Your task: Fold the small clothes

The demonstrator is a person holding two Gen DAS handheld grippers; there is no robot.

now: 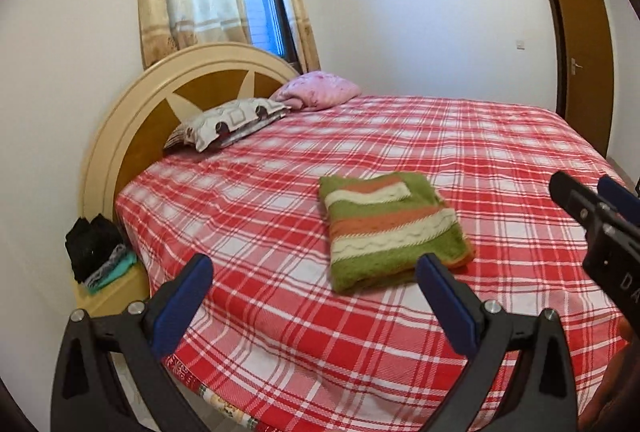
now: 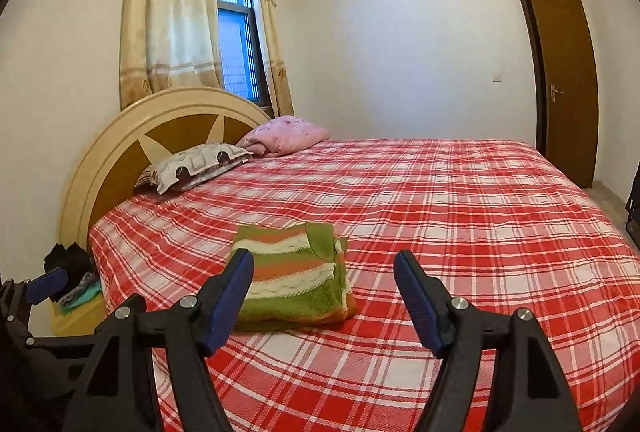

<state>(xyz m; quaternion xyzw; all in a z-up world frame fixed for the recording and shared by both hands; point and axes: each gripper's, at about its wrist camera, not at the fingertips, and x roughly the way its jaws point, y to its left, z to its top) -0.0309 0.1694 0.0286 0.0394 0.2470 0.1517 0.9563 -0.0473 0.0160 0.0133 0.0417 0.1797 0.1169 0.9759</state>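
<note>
A folded knit garment (image 1: 390,228) (image 2: 294,278) with green, orange and cream stripes lies flat on the red plaid bedspread (image 1: 460,151) (image 2: 460,199). My left gripper (image 1: 314,274) hovers open above the near bed edge, short of the garment, with nothing between its blue pads. My right gripper (image 2: 324,270) is also open and empty, raised over the bed just right of the garment. In the left wrist view the right gripper (image 1: 592,199) shows at the right edge; in the right wrist view the left gripper's fingertip (image 2: 46,286) shows at the far left.
Two pillows (image 1: 228,121) (image 1: 316,89) lie by the round headboard (image 1: 160,99). A nightstand (image 1: 112,290) left of the bed carries a small pile of dark and teal clothes (image 1: 98,252). A curtained window (image 2: 236,31) is behind, a wooden door (image 2: 566,87) at right.
</note>
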